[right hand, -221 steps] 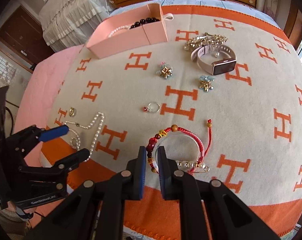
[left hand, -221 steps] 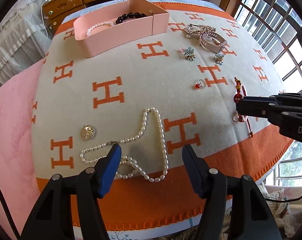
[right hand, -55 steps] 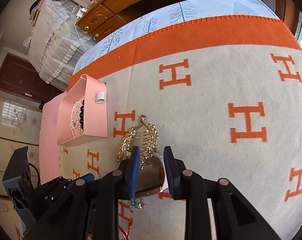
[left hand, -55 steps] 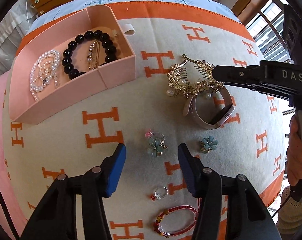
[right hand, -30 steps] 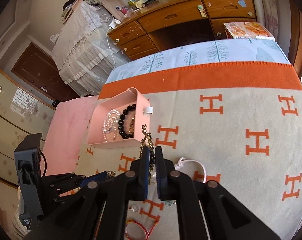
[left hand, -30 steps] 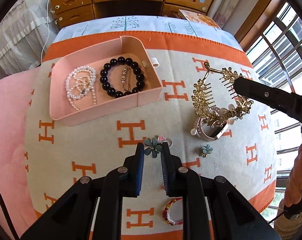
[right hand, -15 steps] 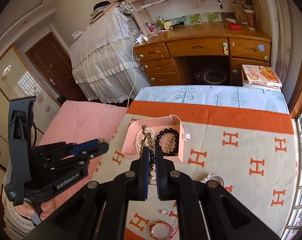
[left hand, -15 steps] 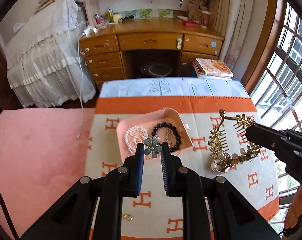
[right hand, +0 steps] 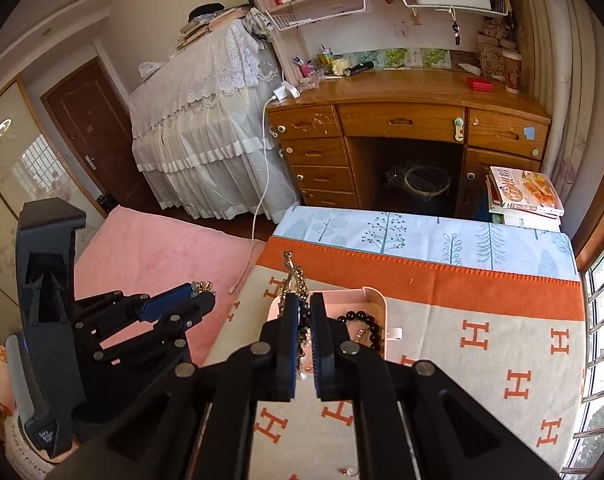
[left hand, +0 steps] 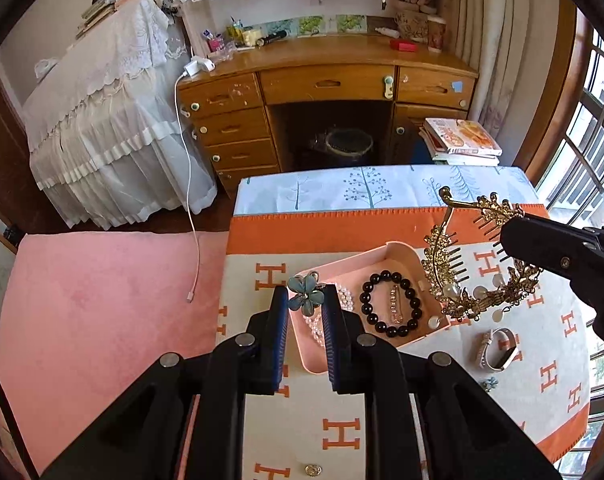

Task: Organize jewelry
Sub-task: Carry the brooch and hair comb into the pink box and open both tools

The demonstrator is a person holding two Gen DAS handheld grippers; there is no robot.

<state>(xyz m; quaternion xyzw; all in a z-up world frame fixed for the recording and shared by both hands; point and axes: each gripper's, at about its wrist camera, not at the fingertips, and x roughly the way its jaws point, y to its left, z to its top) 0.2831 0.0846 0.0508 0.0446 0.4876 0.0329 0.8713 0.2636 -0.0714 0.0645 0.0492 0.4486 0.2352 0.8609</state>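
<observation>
We hold our left gripper (left hand: 305, 304) up high and tip it down toward the table. Its two fingers pinch a blue flower clip (left hand: 305, 298), which sticks up just past the tips. Right under and ahead of those tips sits the pink box (left hand: 402, 249) on the blanket (left hand: 342, 408) with the orange letters. Inside the box lie a black bead bracelet (left hand: 390, 304), a small gold pin (left hand: 394, 304) in the ring of beads, and white pearls (left hand: 344, 296) partly hidden behind our finger. Our right gripper (right hand: 302, 316) is also up in the air and tipped down, with its fingers pressed together on a gold hair comb (left hand: 472, 264). From the left gripper, the comb hangs off to the right, over the far right corner of the box. Lower right of it, a watch (left hand: 500, 350) lies on the blanket, well apart from the box.
</observation>
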